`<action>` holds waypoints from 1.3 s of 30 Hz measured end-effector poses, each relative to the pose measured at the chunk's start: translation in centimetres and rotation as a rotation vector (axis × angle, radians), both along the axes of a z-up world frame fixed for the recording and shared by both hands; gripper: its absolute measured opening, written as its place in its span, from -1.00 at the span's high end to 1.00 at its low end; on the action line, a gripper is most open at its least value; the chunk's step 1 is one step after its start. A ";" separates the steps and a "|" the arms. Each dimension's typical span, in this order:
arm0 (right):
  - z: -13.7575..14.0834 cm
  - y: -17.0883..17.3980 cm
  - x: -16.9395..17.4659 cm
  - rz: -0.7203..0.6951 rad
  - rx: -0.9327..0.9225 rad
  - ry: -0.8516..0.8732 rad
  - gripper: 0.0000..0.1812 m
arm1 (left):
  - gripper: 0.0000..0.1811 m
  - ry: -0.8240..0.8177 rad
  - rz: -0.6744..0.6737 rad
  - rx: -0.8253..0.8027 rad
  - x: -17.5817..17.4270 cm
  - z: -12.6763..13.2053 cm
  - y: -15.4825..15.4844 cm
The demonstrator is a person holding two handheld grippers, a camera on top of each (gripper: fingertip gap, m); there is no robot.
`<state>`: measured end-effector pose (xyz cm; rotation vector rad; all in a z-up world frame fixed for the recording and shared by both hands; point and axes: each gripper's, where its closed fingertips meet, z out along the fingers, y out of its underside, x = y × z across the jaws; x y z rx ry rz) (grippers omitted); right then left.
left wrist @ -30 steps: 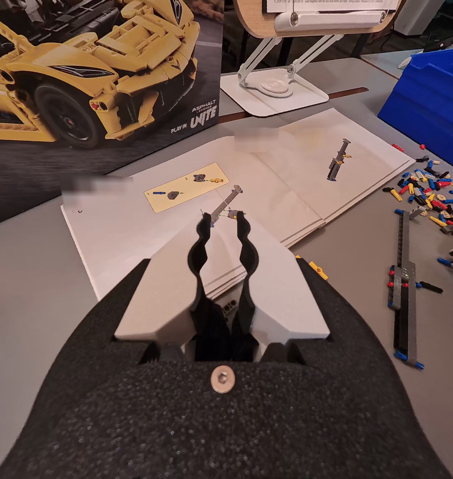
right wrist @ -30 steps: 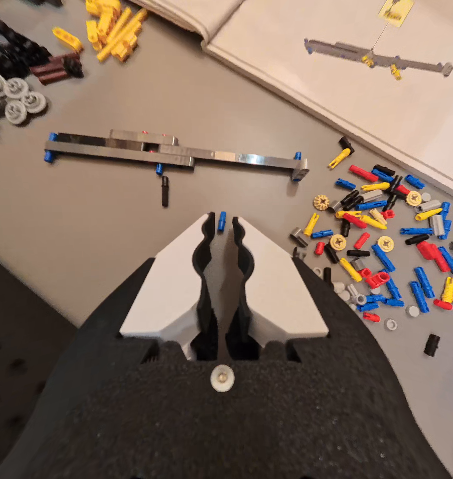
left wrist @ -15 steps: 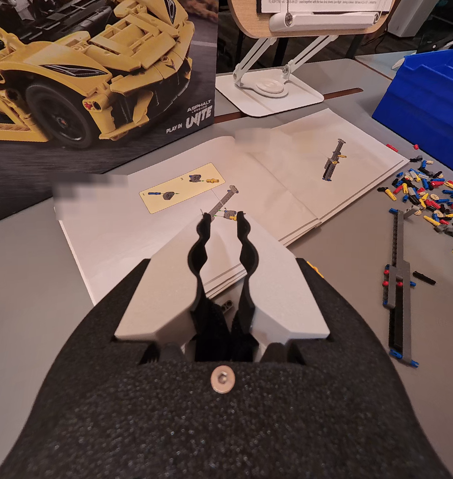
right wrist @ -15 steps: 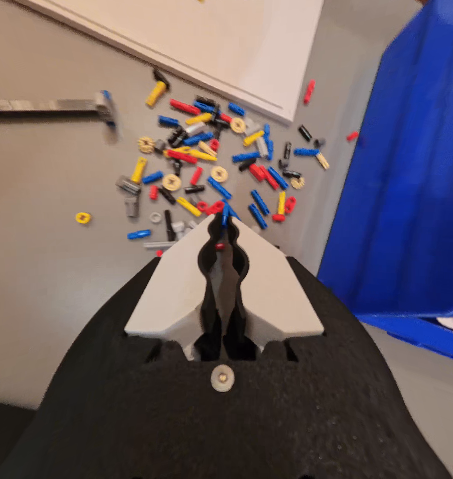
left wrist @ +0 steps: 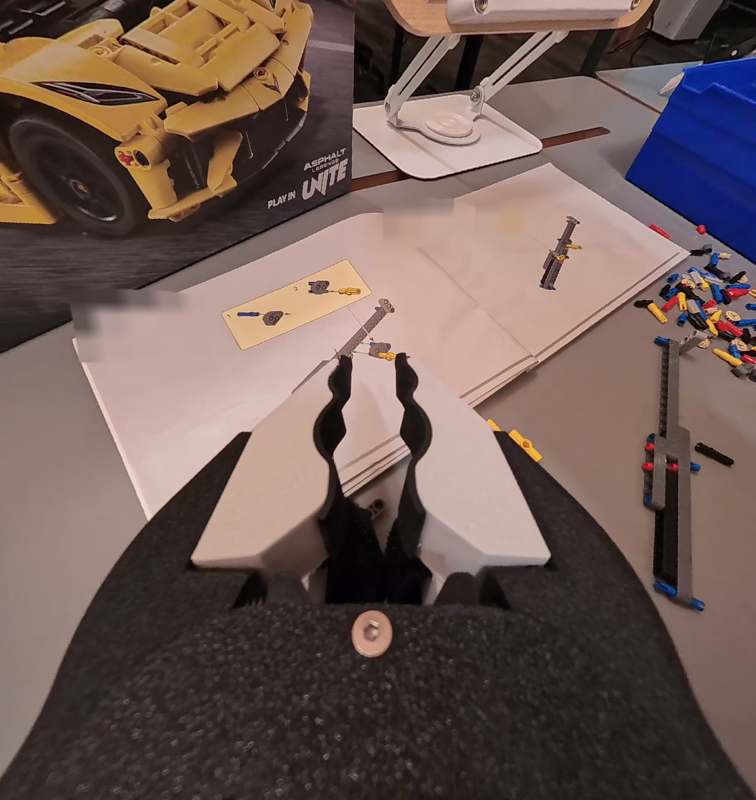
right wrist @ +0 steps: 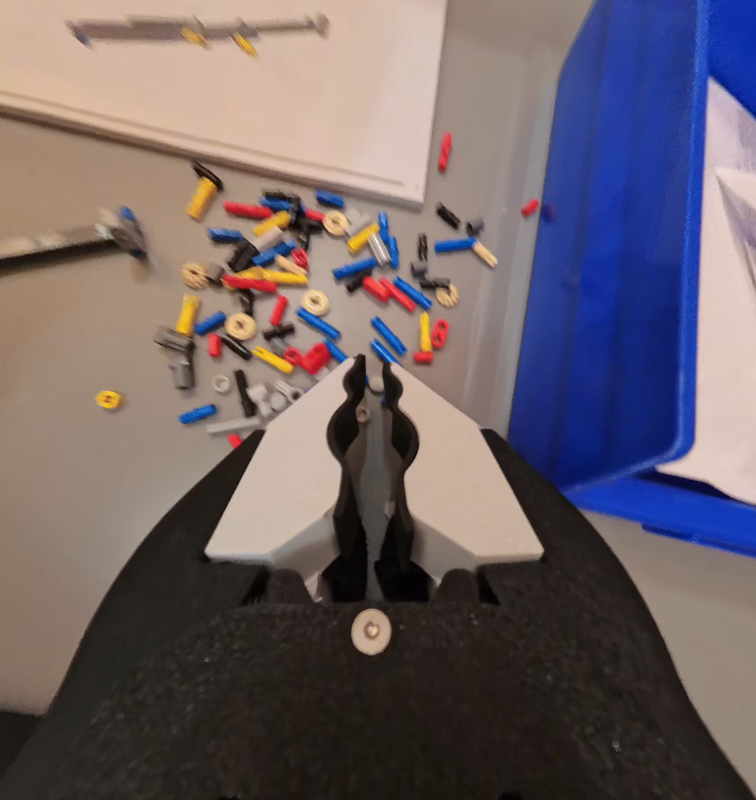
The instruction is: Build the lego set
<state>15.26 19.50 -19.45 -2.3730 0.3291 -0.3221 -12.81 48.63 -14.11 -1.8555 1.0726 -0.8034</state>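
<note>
My left gripper (left wrist: 375,361) is open and empty, held above the open instruction booklet (left wrist: 454,281). A long grey and black beam assembly (left wrist: 670,472) with blue and red pins lies on the grey table to its right. My right gripper (right wrist: 372,364) hangs over the near edge of a pile of small pins, axles and bushes (right wrist: 302,281). Its jaws stand a narrow gap apart with nothing clearly between the tips. Small parts on the table show through the gap. One end of the beam assembly (right wrist: 120,229) is blurred at the left of the right wrist view.
A blue bin (right wrist: 618,259) with white paper inside stands close on the right of the pile; it also shows in the left wrist view (left wrist: 713,143). The set's box (left wrist: 151,108) and a white stand (left wrist: 445,134) are behind the booklet. A yellow piece (left wrist: 525,443) lies by the booklet. Tip to tip, the grippers are about 40 cm apart.
My right gripper swung right, from the beam assembly to the pile beside the blue bin. The blue pin seen at its tips no longer shows there. My left gripper barely moved.
</note>
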 end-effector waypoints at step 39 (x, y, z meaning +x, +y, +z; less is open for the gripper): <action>-1.8 6.7 -15.9 0.500 -0.067 0.152 0.97 | 0.80 -0.024 0.021 -0.018 -0.7 0.6 0.6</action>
